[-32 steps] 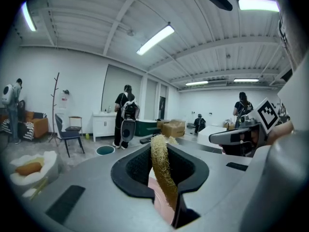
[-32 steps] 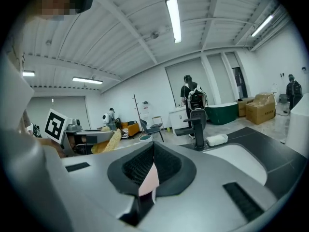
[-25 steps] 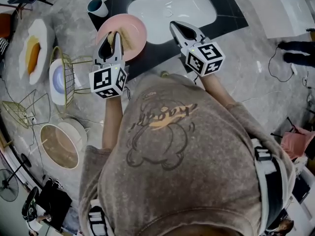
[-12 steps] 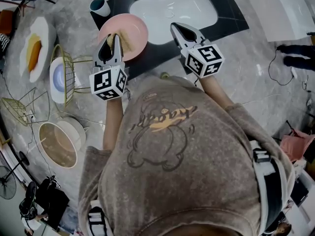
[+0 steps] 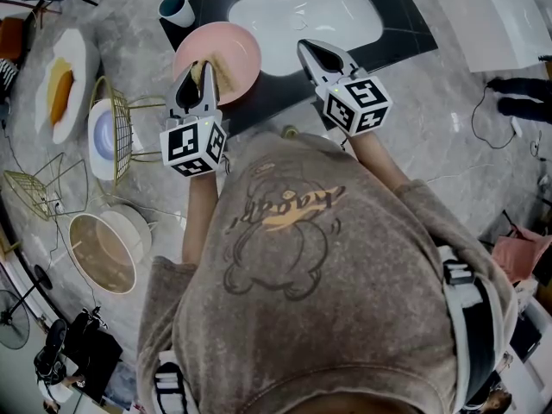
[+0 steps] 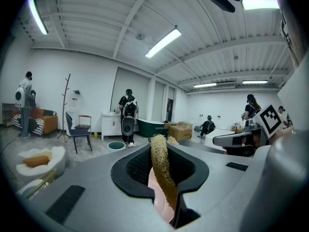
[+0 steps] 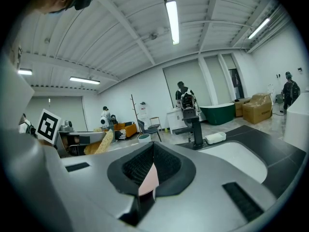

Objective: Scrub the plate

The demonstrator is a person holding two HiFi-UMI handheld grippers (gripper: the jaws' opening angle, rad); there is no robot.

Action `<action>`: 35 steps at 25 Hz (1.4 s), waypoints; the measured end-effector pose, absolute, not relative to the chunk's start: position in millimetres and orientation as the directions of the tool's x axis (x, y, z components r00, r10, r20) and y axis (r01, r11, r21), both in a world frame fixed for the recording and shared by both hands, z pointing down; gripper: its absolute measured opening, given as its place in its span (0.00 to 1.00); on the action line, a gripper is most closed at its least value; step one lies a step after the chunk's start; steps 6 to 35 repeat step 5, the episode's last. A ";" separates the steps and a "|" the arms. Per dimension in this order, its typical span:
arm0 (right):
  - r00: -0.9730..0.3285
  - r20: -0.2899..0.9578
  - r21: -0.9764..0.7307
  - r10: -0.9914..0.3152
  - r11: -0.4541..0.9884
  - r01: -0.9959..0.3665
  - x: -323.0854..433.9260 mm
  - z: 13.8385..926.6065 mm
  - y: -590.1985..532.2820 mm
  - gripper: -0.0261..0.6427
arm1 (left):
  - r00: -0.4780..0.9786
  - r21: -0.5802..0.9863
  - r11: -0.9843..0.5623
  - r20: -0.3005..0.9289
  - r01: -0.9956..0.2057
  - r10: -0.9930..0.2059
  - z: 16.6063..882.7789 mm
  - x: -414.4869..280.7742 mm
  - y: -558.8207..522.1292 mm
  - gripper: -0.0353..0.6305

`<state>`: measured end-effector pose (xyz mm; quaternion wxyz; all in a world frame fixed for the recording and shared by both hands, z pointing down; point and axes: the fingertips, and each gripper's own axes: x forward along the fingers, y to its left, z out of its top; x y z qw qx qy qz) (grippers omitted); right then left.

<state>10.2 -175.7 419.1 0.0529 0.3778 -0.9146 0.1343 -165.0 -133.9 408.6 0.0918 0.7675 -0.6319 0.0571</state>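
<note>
Tongs are recorded in both hands above a dark bench [image 5: 405,28]. A white sink [image 5: 302,15] is set into it. The pink plate [image 5: 231,43] is found on the bench, just left of the sink. The right tongs [image 5: 304,46] are pressed together, apart from the plate. The left tongs [image 5: 197,74] are clamped on a loofah scrubber [image 6: 161,178] over the plate.

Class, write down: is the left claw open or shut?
Shut on the loofah scrubber: jaws of the left claw pinch its fibrous strip over the pink plate.
</note>
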 end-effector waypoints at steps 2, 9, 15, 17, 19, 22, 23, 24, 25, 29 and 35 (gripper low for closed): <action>-0.708 0.202 -0.208 -0.676 0.677 -0.706 9.4 419.8 -174.7 0.04 | 0.194 0.070 -0.184 0.208 -0.980 -0.959 409.3 -166.1 -133.0 0.16; -0.704 0.208 -0.208 -0.679 0.672 -0.710 10.0 421.5 -172.6 0.03 | 0.197 0.072 -0.186 0.209 -0.980 -0.958 409.8 -166.6 -131.3 0.16; -0.704 0.208 -0.208 -0.679 0.672 -0.710 10.0 421.5 -172.6 0.03 | 0.197 0.072 -0.186 0.209 -0.980 -0.958 409.8 -166.6 -131.3 0.16; -0.704 0.208 -0.208 -0.679 0.672 -0.710 10.0 421.5 -172.6 0.03 | 0.197 0.072 -0.186 0.209 -0.980 -0.958 409.8 -166.6 -131.3 0.16; -0.704 0.208 -0.208 -0.679 0.672 -0.710 10.0 421.5 -172.6 0.03 | 0.197 0.072 -0.186 0.209 -0.980 -0.958 409.8 -166.6 -131.3 0.16; -0.704 0.208 -0.208 -0.679 0.672 -0.710 10.0 421.5 -172.6 0.03 | 0.197 0.072 -0.186 0.209 -0.980 -0.958 409.8 -166.6 -131.3 0.16; -0.704 0.208 -0.208 -0.679 0.672 -0.710 10.0 421.5 -172.6 0.03 | 0.197 0.072 -0.186 0.209 -0.980 -0.958 409.8 -166.6 -131.3 0.16; -0.704 0.208 -0.208 -0.679 0.672 -0.710 10.0 421.5 -172.6 0.03 | 0.197 0.072 -0.186 0.209 -0.980 -0.958 409.8 -166.6 -131.3 0.16; -0.704 0.208 -0.208 -0.679 0.672 -0.710 10.0 421.5 -172.6 0.03 | 0.197 0.072 -0.186 0.209 -0.980 -0.958 409.8 -166.6 -131.3 0.16; -0.704 0.208 -0.208 -0.679 0.672 -0.710 10.0 421.5 -172.6 0.03 | 0.197 0.072 -0.186 0.209 -0.980 -0.958 409.8 -166.6 -131.3 0.16; -0.704 0.208 -0.208 -0.679 0.672 -0.710 10.0 421.5 -172.6 0.03 | 0.197 0.072 -0.186 0.209 -0.980 -0.958 409.8 -166.6 -131.3 0.16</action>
